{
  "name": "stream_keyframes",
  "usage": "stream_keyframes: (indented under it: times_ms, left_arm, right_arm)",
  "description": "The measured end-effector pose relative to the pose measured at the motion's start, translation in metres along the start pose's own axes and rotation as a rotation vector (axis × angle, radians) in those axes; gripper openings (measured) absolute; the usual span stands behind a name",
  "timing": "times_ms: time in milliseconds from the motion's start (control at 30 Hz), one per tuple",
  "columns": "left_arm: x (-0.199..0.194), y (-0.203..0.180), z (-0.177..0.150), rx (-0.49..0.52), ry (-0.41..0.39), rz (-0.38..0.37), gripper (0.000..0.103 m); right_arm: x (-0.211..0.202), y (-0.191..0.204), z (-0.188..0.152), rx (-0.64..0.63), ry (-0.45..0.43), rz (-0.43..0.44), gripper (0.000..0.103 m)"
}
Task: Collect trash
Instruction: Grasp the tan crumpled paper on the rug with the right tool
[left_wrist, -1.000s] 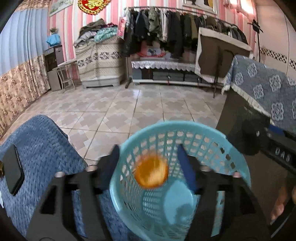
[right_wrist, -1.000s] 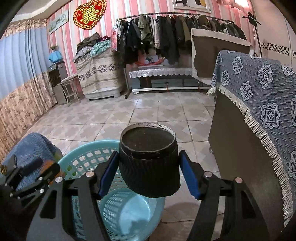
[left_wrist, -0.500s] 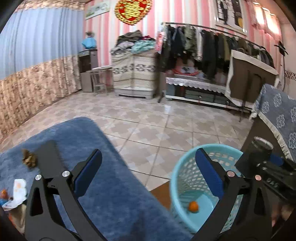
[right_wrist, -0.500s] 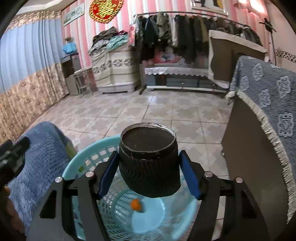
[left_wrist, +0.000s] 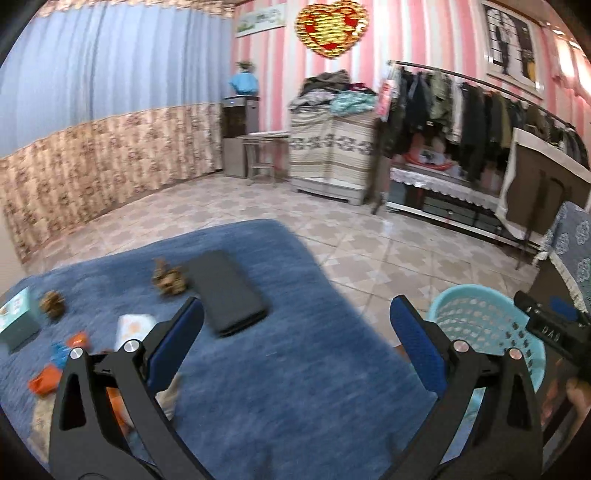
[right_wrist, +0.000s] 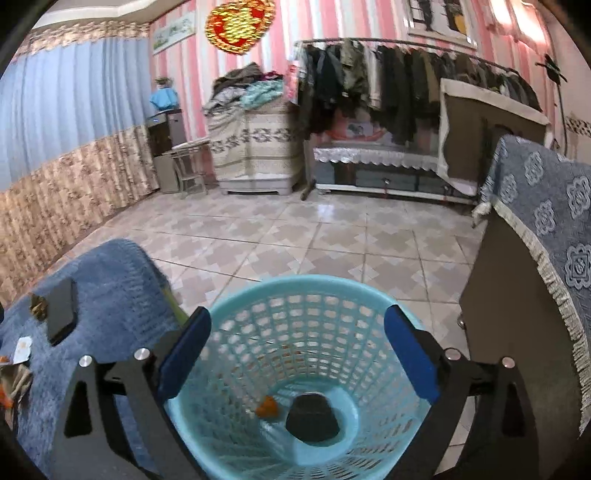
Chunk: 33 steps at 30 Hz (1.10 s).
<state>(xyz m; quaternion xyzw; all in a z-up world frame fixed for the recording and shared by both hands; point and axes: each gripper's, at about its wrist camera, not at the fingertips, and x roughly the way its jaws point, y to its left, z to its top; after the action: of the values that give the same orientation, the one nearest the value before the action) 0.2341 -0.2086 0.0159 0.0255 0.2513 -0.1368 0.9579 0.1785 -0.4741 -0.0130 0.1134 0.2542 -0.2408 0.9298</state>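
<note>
The right claw (right_wrist: 295, 354), its jaws just opened and empty, hung over one turquoise basket (right_wrist: 369, 299) holding one black cup (right_wrist: 312, 415) and one orange scrap (right_wrist: 267, 406). The left claw (left_wrist: 295, 347) stood spread and empty; ahead lay one black wallet (left_wrist: 227, 291) and two brown clumps (left_wrist: 168, 278).

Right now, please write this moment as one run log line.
right gripper: open, just released | black ribbed cup: inside turquoise plastic basket | left gripper: open, empty

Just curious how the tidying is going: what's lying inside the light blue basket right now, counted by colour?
Orange scrap: 1
Black cup: 1
Total in the basket: 2
</note>
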Motion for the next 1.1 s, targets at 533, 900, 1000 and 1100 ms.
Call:
stream_keyframes:
  times_ms: [533, 900, 1000, 1100]
  left_arm:
    - [-0.076, 0.219, -0.079, -0.151, 0.099, 0.329, 0.098]
    - [-0.084, 0.305, -0.113, -0.235, 0.139, 0.445, 0.098]
    - [-0.083, 0.315, -0.113, -0.251, 0.142, 0.438, 0.098]
    - [-0.079, 0.318, -0.112, -0.245, 0.142, 0.439, 0.098]
  right_arm:
    - [-0.042, 0.169, -0.04, -0.264, 0.007, 0.278, 0.093]
    - [-0.059, 0.278, -0.089, -0.447, 0.101, 0.475, 0.093]
    - [-0.062, 0.305, -0.104, -0.489, 0.13, 0.518, 0.092]
    - [-0.055, 0.325, -0.113, -0.522, 0.164, 0.534, 0.084]
